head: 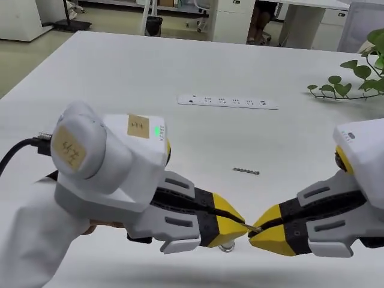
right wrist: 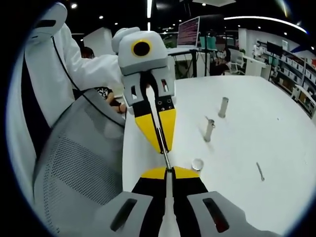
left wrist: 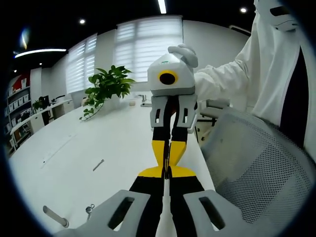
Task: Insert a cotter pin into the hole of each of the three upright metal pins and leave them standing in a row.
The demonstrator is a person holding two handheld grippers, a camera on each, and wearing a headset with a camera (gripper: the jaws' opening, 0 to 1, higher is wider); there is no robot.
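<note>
My left gripper and right gripper meet tip to tip low over the white table. Both are shut on one thin cotter pin that bridges their tips. Seen in the right gripper view, my right gripper faces the left gripper. Two metal pins stand upright beyond: a bare one and one with a cotter pin through its top. A third metal pin stands close by the tips, and its base peeks out under the grippers. A loose cotter pin lies on the table.
A white power strip lies across the far middle of the table. A potted plant trails in at the right edge. A mesh office chair sits beside the table, near the person's white sleeve.
</note>
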